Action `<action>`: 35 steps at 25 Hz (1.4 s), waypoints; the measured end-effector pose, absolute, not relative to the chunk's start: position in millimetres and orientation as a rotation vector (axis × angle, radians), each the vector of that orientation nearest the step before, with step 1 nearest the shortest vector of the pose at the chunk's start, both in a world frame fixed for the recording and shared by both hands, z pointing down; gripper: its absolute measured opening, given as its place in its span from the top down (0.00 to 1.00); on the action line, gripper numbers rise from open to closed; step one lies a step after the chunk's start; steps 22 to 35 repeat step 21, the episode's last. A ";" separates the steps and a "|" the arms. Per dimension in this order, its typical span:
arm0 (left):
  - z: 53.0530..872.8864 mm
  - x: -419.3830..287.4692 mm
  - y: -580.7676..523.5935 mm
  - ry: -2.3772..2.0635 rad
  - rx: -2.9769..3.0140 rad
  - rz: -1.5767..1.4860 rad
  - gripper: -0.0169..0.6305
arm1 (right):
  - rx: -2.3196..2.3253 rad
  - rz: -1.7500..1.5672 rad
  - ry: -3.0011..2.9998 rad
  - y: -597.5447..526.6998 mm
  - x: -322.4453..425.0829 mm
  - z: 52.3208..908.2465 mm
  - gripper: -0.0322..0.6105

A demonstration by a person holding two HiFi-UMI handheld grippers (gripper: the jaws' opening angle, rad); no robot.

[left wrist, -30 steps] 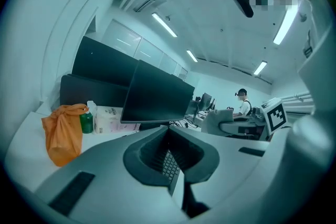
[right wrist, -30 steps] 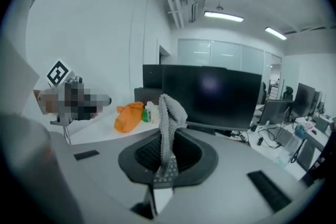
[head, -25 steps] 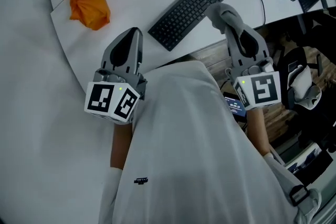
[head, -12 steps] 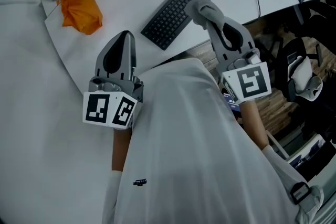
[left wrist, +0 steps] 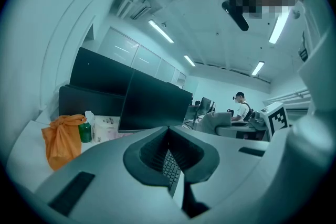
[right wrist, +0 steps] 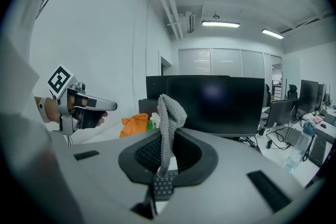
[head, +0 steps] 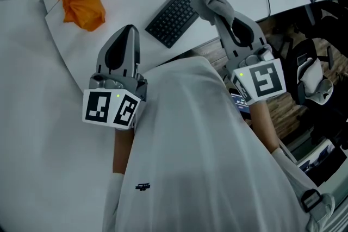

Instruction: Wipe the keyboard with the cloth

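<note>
The person is wearing a loose white top (head: 201, 160) that is carrying a small dark mark (head: 142, 187) low on the front, with white sleeves (head: 285, 168) leaving the forearms bare. The left gripper (head: 129, 29) and the right gripper (head: 211, 4) are showing light grey moulded shells with black ribbed pads (left wrist: 153, 150) inside. Each is bearing a cube (head: 111, 108) at its near end, printed with black-and-white square markers, and a small green light (head: 117, 96) is glowing on each cube.

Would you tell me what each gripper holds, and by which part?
The right gripper pinches the grey cloth near one end; the left gripper holds nothing.
</note>
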State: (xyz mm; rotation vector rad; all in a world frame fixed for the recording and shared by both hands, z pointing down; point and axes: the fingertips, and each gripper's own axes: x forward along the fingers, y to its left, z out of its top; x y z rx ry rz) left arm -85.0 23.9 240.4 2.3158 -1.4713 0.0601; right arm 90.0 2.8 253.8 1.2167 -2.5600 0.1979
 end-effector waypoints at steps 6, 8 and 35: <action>239.8 -85.9 26.8 -1.478 2.314 0.059 0.95 | 1.194 0.184 -2.562 4.5 86.8 253.4 0.91; 240.0 -86.6 27.5 -1.480 2.313 0.060 0.95 | 1.192 0.185 -2.562 5.5 86.1 254.2 0.91; 241.9 -86.4 29.2 -1.470 2.317 0.067 0.95 | 1.191 0.205 -2.563 10.3 84.0 257.3 0.91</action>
